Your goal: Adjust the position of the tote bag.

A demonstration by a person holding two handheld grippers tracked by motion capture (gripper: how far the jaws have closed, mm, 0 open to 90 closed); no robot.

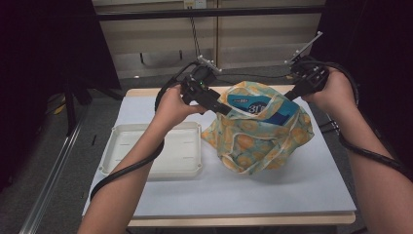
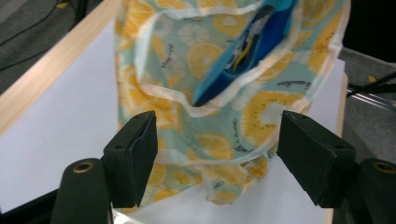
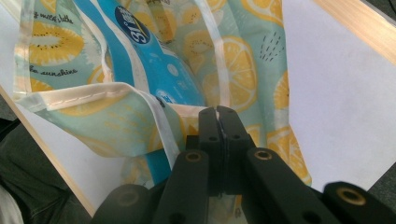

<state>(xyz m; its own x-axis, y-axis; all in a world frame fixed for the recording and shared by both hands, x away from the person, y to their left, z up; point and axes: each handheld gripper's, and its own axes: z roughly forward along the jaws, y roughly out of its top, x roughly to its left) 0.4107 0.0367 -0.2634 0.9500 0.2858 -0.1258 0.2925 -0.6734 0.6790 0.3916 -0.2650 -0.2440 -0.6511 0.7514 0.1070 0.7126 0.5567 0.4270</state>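
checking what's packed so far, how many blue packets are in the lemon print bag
1. A blue packet stands tilted in the open mouth of the lemon-print bag, its top poking out. More could lie hidden deeper under the fabric.

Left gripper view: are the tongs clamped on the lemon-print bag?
No, the left tongs stand wide apart, with the lemon-print bag hanging beyond them, untouched by either pad.
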